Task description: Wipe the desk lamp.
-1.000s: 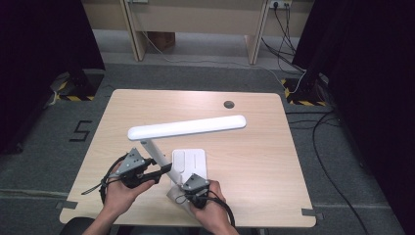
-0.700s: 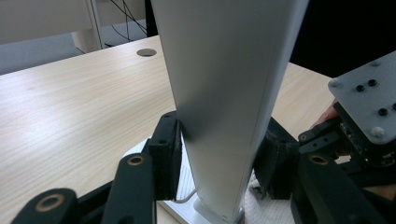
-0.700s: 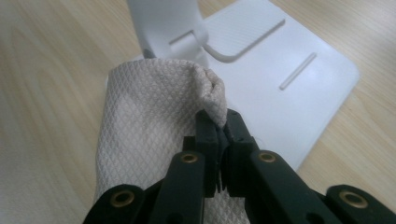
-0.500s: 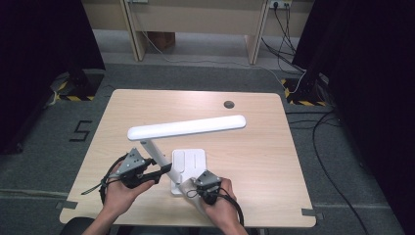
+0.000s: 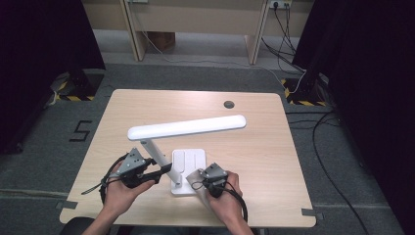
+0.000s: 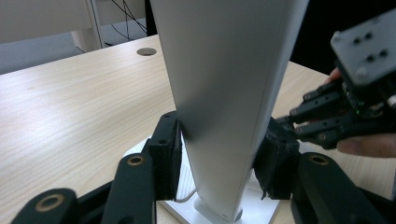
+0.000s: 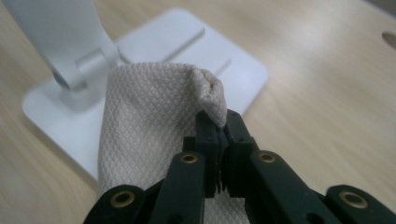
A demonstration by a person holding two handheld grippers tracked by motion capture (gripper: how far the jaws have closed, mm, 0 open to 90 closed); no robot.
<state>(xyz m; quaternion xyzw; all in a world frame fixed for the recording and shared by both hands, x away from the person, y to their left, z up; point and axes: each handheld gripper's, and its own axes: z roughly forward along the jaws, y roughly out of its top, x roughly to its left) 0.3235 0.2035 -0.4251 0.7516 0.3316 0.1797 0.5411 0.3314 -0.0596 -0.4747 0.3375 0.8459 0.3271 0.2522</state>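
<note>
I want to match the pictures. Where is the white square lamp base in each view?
High view: white square lamp base lies at lower centre, between both claws.
Left gripper view: bottom centre, under the white lamp stem.
Right gripper view: upper left to centre, behind the beige cloth.
Shared landmark: the stem's foot.

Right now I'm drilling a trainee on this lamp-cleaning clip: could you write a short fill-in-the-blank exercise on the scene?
1. The left gripper is clamped on the white lamp's slanted ____.
2. The right gripper pinches a beige ____.
3. The lamp's flat base rests on a ____ table.

Missing words: arm; cloth; wooden
</note>
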